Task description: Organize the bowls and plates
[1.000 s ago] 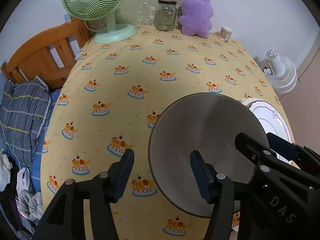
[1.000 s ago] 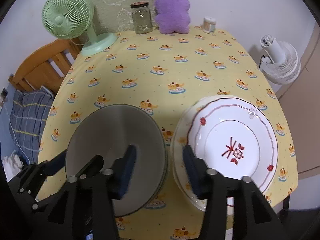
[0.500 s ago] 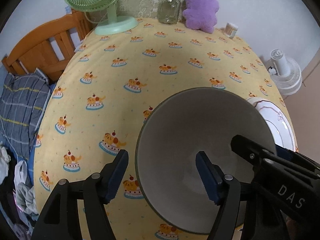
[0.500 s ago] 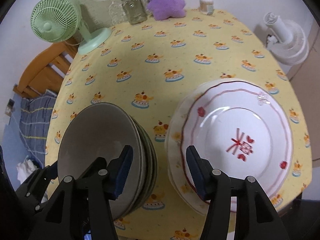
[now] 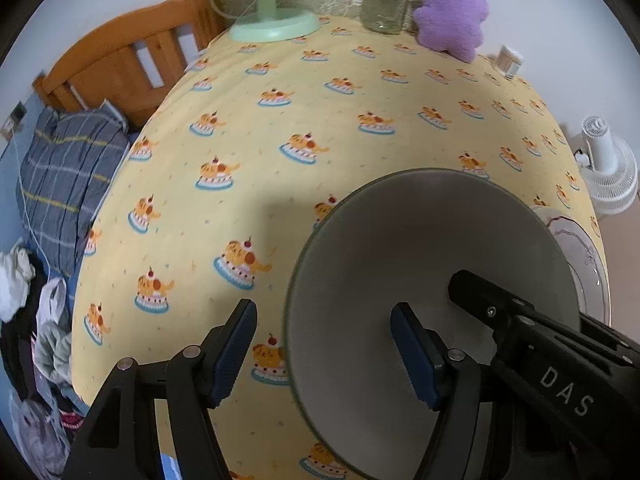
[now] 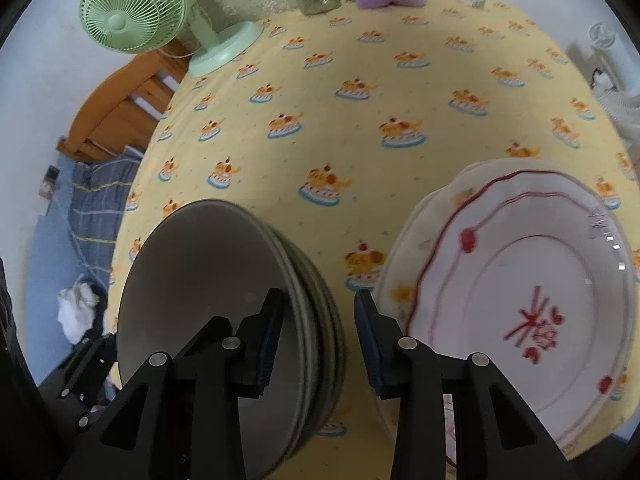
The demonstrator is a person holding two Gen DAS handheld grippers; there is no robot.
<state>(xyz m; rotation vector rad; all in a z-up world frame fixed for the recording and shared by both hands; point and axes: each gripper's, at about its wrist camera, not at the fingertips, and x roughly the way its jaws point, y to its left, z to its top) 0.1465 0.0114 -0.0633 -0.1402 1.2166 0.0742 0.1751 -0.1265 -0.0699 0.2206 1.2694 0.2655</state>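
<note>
Two grippers straddle opposite rims of the grey bowl stack [image 6: 224, 312] at the table's [image 6: 360, 128] near edge: the right gripper [image 6: 318, 338], jaws just narrowing yet not pressing, spans its right rim, beside the plates [image 6: 520, 304]. The left gripper [image 5: 324, 354] stands open across the left rim, equally near.

Surface materials on the cloth-covered table.
Matt grey bowls [image 6: 192, 280] are lying on printed cloth [image 5: 320, 92]; the plate [image 6: 520, 280] is showing glossy glaze; a glass jar [image 5: 386, 2] is standing at the far edge.
</note>
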